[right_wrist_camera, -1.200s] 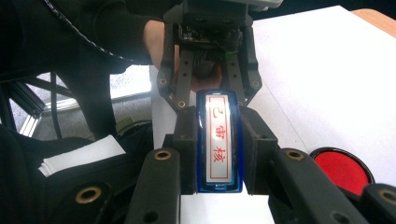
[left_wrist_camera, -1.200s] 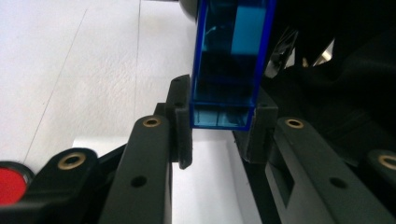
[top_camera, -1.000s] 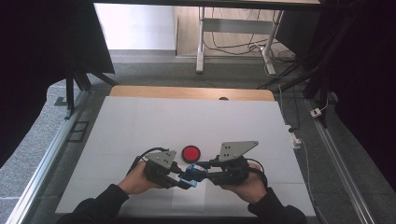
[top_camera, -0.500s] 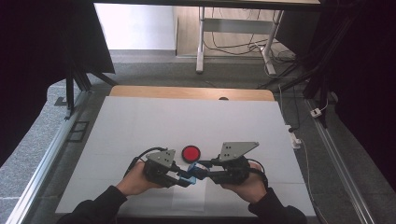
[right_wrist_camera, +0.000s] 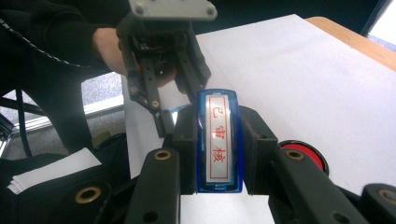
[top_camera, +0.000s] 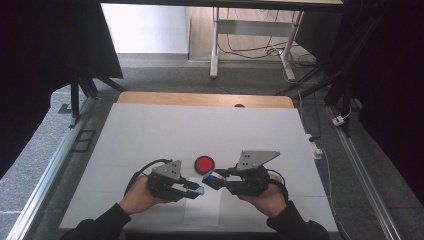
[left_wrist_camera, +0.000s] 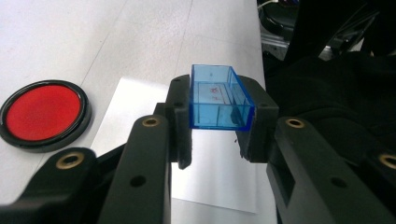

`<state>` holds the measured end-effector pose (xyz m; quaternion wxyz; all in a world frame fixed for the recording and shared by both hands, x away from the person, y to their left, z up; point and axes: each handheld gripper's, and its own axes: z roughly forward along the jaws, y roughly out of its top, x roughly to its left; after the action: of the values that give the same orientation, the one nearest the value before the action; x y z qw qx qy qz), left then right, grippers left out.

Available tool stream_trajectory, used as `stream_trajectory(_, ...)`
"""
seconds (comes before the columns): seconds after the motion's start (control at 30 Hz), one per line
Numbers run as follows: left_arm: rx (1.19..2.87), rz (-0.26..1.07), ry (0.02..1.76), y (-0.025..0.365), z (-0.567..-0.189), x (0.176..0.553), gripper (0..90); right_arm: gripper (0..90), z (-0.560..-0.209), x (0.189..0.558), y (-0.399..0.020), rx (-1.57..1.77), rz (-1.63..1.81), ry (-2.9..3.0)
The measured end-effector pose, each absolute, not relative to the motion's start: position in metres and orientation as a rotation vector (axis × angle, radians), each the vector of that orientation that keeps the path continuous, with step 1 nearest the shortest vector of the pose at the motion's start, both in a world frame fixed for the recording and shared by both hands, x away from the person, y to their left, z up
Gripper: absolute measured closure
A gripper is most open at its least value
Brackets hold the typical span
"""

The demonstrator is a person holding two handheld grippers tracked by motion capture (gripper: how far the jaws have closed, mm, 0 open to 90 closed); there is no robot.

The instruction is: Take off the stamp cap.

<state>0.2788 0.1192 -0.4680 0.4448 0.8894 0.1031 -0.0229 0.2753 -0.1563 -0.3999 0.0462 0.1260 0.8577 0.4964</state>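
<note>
Left fingers [left_wrist_camera: 219, 135] grip the blue cap [left_wrist_camera: 218, 98], right fingers [right_wrist_camera: 218, 154] grip the stamp [right_wrist_camera: 218, 140], pulled apart to expose its face, red ink pad [top_camera: 204, 163] nearby

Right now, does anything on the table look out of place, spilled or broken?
Nothing stands out. The left gripper holds a clear blue cap, the right gripper holds the blue stamp, both intact. The red ink pad lies flat beside the white paper sheet, with no smears visible.
</note>
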Motion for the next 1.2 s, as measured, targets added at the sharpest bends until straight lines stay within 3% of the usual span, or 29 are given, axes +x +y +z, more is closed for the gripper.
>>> stream_trajectory(0.57,2.099,-0.036,0.496,0.165,-0.455,0.259,68.4,71.8,-0.397,0.276,-0.159,0.419,1.497,2.587)
stream_trajectory(1.2,1.997,0.088,0.757,0.224,-0.453,0.223,68.3,71.8,-0.399,0.279,-0.160,0.466,1.465,2.580)
